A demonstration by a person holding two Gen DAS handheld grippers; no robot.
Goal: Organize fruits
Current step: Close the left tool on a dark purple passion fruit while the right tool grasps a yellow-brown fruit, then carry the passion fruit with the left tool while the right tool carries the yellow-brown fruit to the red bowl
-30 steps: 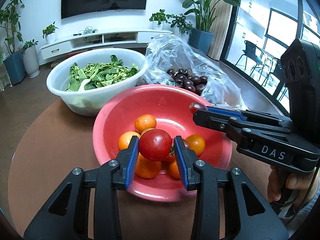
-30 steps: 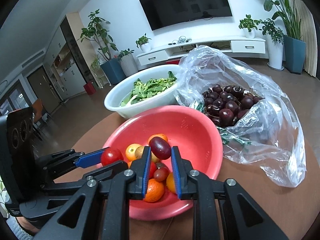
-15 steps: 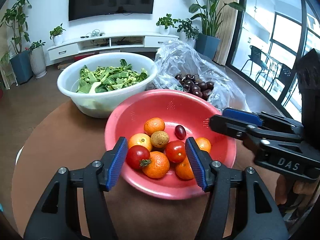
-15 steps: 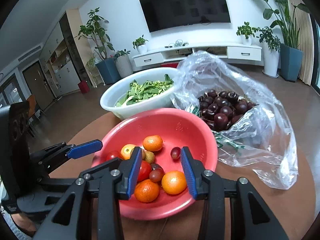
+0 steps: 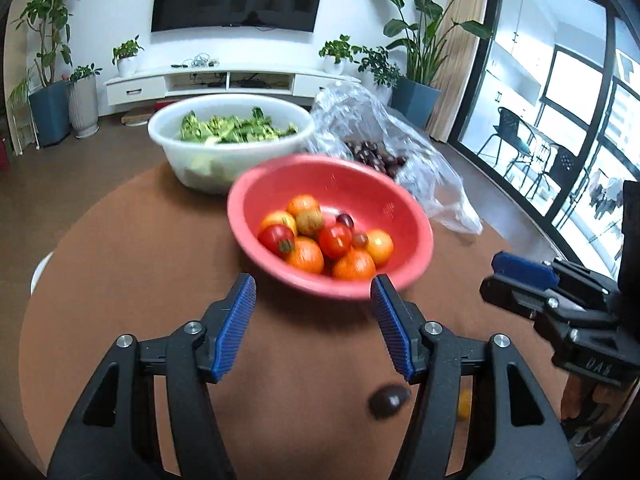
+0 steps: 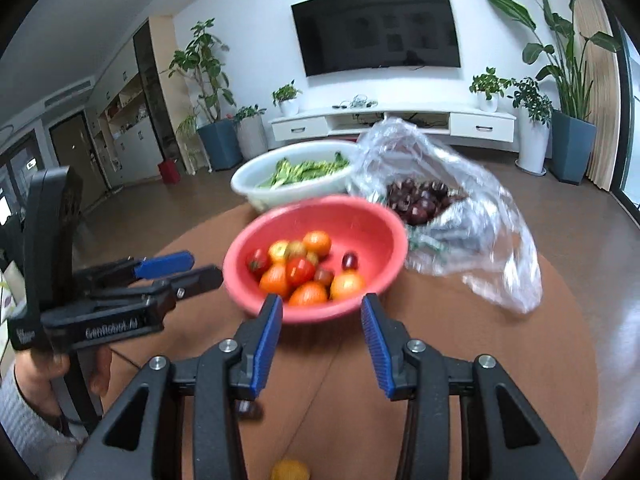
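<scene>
Left gripper point(image 5: 314, 322) empty, jaws apart | right gripper point(image 6: 322, 330) likewise | dark fruit point(image 5: 389, 400) on table, nearer than bowl point(image 5: 416, 224) | centre jaws over it, clamp softly

A salmon-pink bowl point(image 5: 404, 216) holding orange mandarins point(image 5: 305, 255) and red tomatoes point(image 5: 335, 241) sits on a brown bench point(image 5: 120, 248), beside a white bowl point(image 5: 224, 160) of green leaves point(image 5: 236, 130), near black tools with ribbed blue pads point(image 5: 234, 332).
</scene>
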